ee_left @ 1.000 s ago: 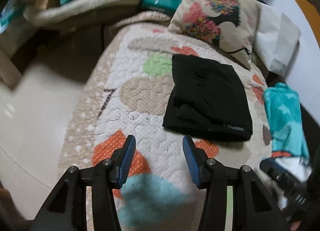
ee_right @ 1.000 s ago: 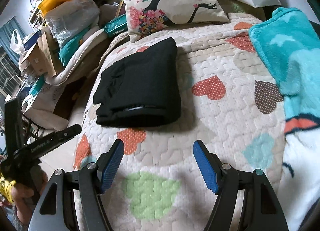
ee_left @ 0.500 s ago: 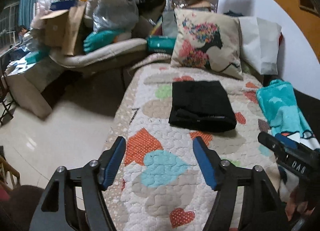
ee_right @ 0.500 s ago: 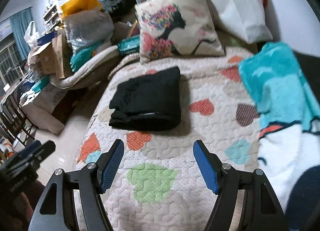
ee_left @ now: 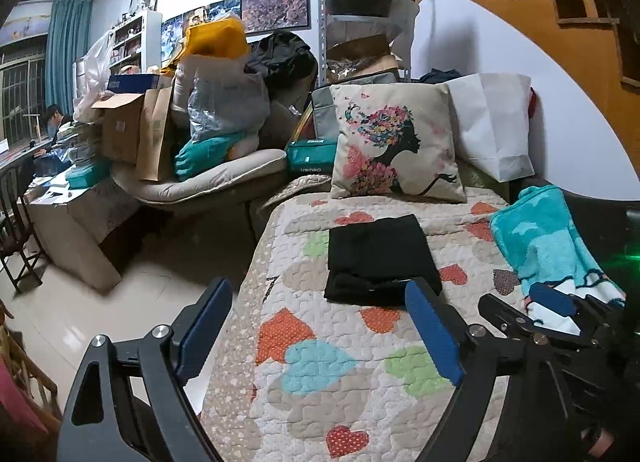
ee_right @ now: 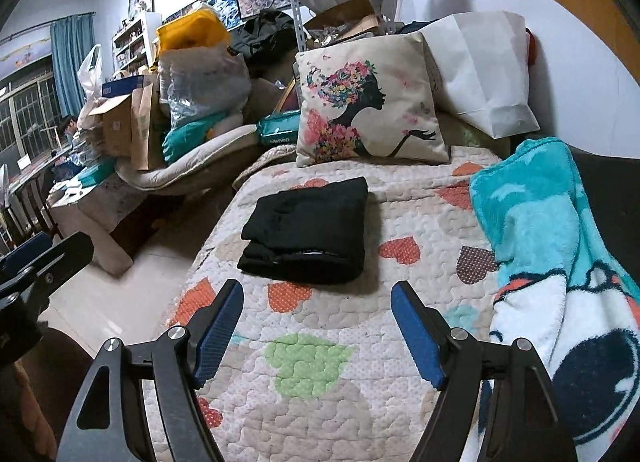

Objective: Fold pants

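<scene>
— Pants (ee_left: 380, 258): where are they seen?

— Black pants (ee_right: 308, 217) are laid folded into a compact rectangle on the quilt (ee_left: 320, 382), toward its left edge, short of the far edge where a printed cushion (ee_left: 394, 145) is propped. A thicker rolled fold is turned toward the near edge.

— And the left gripper (ee_left: 316, 322)?

— It is held above the near part of the quilt with its blue pads spread wide; nothing is gripped, and the pants are not touched.

— The right gripper (ee_right: 316, 326)?

— Likewise parted and empty, held over the near part, apart from the pants.

— What else is carried by the quilt?

— A turquoise blanket (ee_right: 552, 229) is draped along the right edge, well apart from the pants.
</scene>
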A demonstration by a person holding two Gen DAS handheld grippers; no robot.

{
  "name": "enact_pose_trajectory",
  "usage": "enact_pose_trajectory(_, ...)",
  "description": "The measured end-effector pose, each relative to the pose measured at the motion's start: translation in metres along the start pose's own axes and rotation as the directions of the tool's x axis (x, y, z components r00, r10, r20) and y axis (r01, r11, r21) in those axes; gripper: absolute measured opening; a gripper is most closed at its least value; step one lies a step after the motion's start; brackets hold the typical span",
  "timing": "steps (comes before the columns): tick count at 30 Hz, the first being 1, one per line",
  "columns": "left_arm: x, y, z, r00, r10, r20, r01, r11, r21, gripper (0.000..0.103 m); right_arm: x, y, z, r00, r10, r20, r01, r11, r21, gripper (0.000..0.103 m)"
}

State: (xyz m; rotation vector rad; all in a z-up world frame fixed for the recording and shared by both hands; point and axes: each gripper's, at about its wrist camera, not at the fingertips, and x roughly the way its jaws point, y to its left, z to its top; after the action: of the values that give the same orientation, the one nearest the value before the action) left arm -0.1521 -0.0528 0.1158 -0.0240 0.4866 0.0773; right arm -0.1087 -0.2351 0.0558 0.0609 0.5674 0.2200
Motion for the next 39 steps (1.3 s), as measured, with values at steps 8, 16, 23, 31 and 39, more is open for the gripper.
enact_pose_trajectory(8, -0.001, -0.003, -0.001, 1.000, 0.005, -0.001, -0.005, 1.000, -0.002, 0.091, -0.002, -0.003, 0.000, 1.000, 0.000, 0.005, 0.000, 1.000, 0.009, 0.082)
enact_pose_trajectory(16, -0.003, -0.001, -0.002, 1.000, 0.030, 0.003, -0.030, 1.000, -0.001, 0.095, -0.001, -0.003, -0.002, 1.000, -0.001, -0.003, 0.001, 1.000, 0.005, 0.082)
enact_pose_trajectory(23, -0.005, 0.007, -0.002, 0.999, 0.035, 0.011, -0.034, 0.999, -0.018, 0.096, 0.001, -0.002, -0.002, 1.000, -0.001, -0.007, 0.001, 1.000, 0.005, 0.083)
enact_pose_trajectory(31, -0.010, 0.014, -0.002, 0.996, 0.074, 0.042, -0.073, 0.997, -0.036, 0.099, 0.004, 0.000, -0.004, 1.000, 0.003, -0.008, -0.003, 1.000, -0.005, 0.083)
enact_pose_trajectory(39, -0.005, 0.016, -0.002, 0.999, 0.040, 0.031, -0.038, 0.998, -0.048, 0.103, 0.007, 0.003, -0.006, 1.000, 0.012, -0.018, -0.012, 1.000, -0.015, 0.083)
